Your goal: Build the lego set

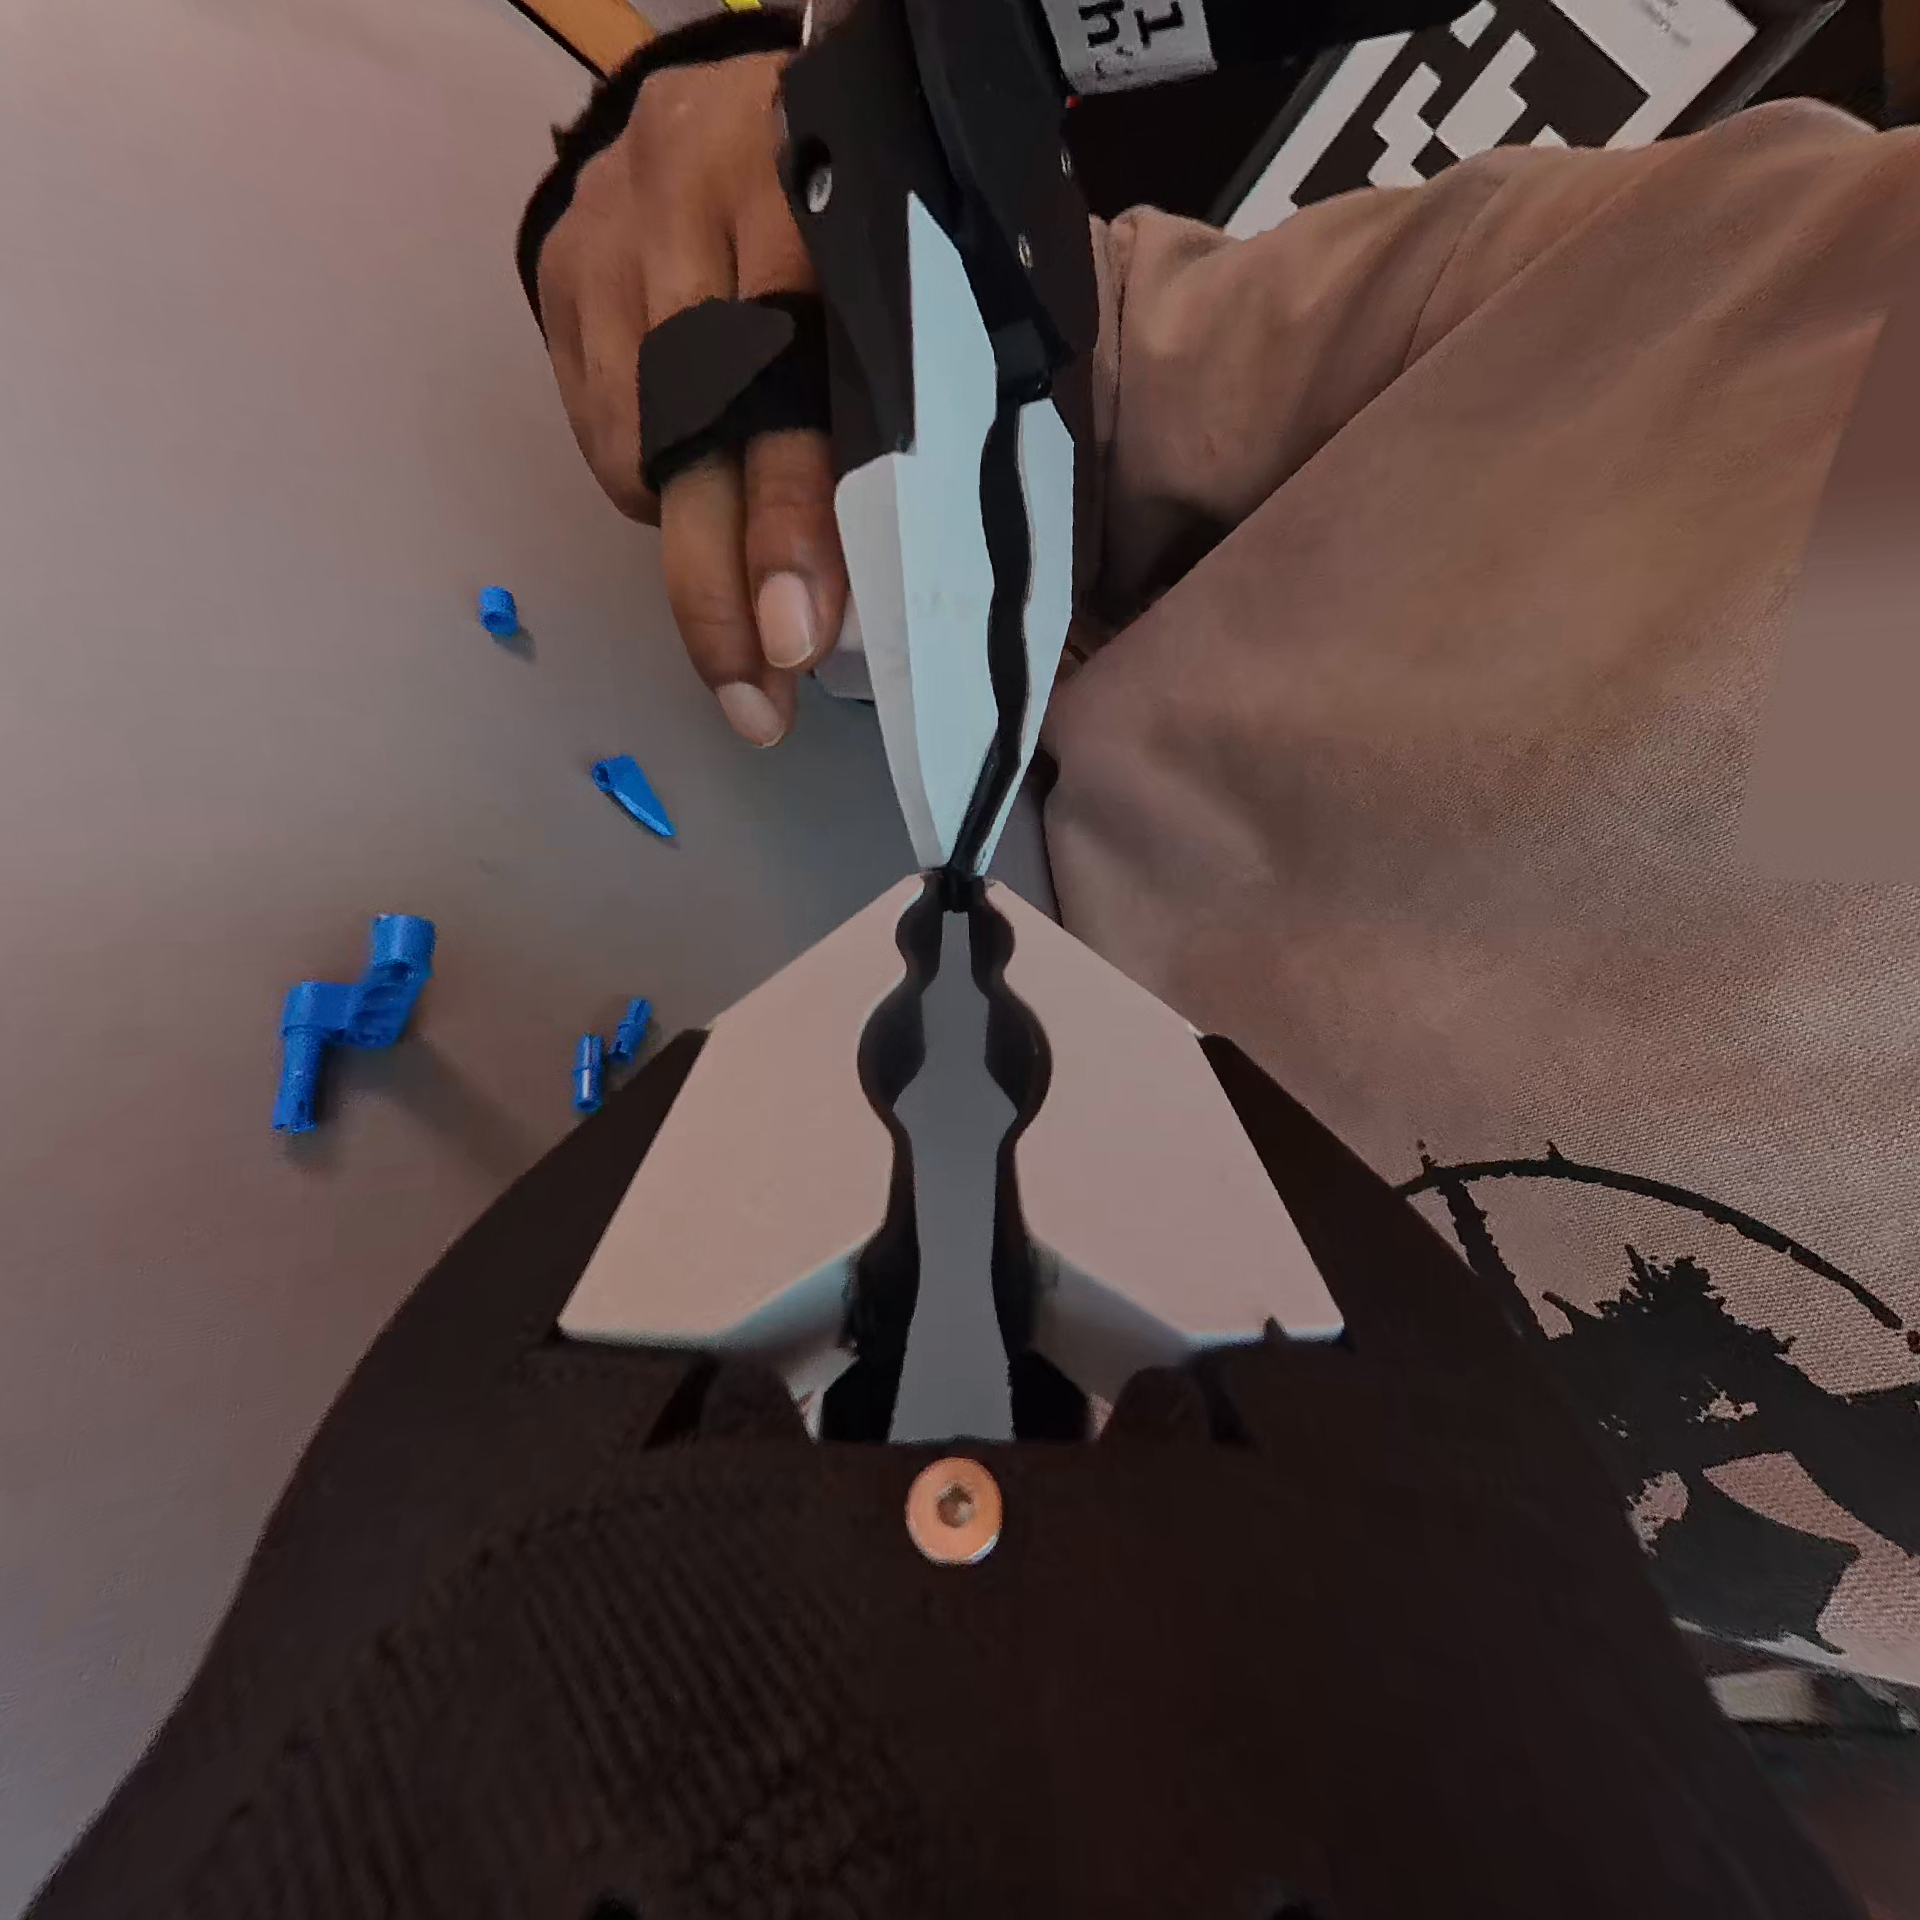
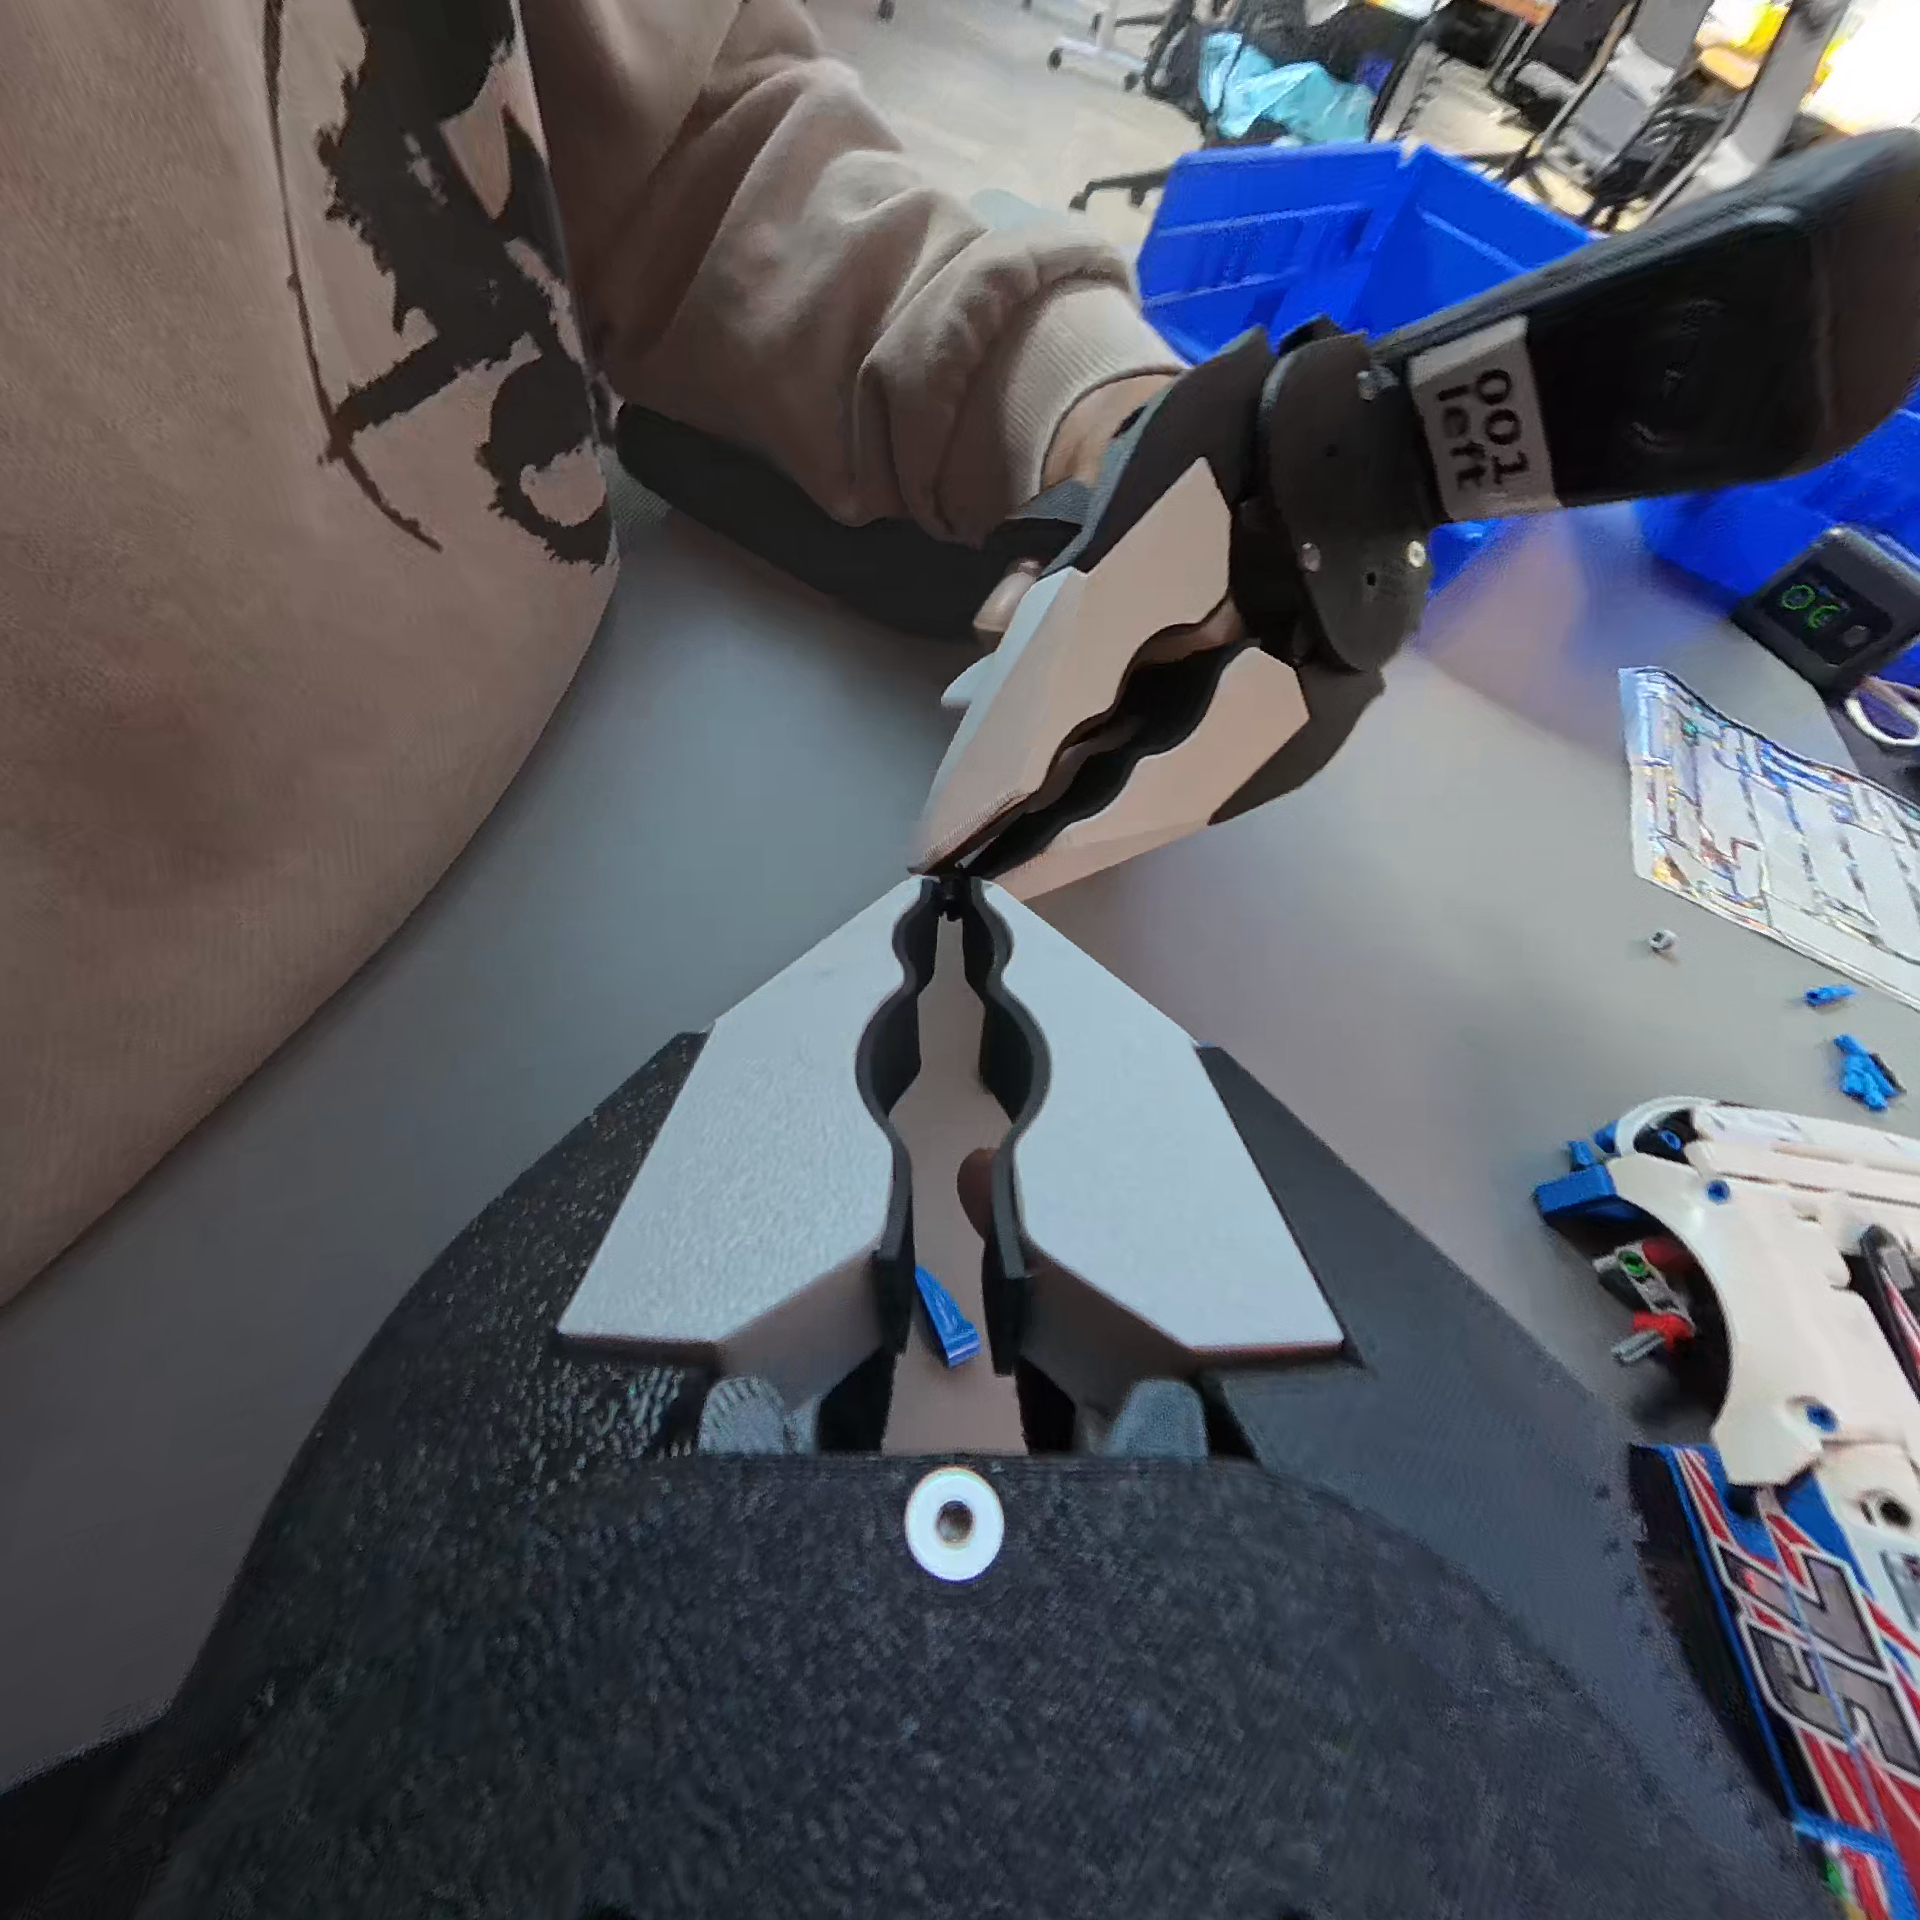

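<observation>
In the left wrist view my left gripper point(image 1: 951, 896) points up from the bottom. My right gripper point(image 1: 958, 864) comes down from the top, held by a hand point(image 1: 686, 343). The two sets of fingertips meet tip to tip on a tiny black piece point(image 1: 952, 885), above the grey table. In the right wrist view my right gripper point(image 2: 948, 902) meets my left gripper point(image 2: 951, 864) on the same black piece point(image 2: 951, 896). Both grippers are shut. A part-built white, blue and red lego car point(image 2: 1766, 1299) lies at the right.
Loose blue pieces lie on the table: a small tube point(image 1: 499, 610), a wedge point(image 1: 634, 795), a connector block point(image 1: 348, 1013) and two pins point(image 1: 613, 1049). An instruction sheet point(image 2: 1766, 842), blue bins point(image 2: 1351, 239) and a small device point(image 2: 1829, 613) are on the right. A person's beige sweatshirt point(image 2: 208, 623) is close by. The tips of both grippers are at nearly the same place.
</observation>
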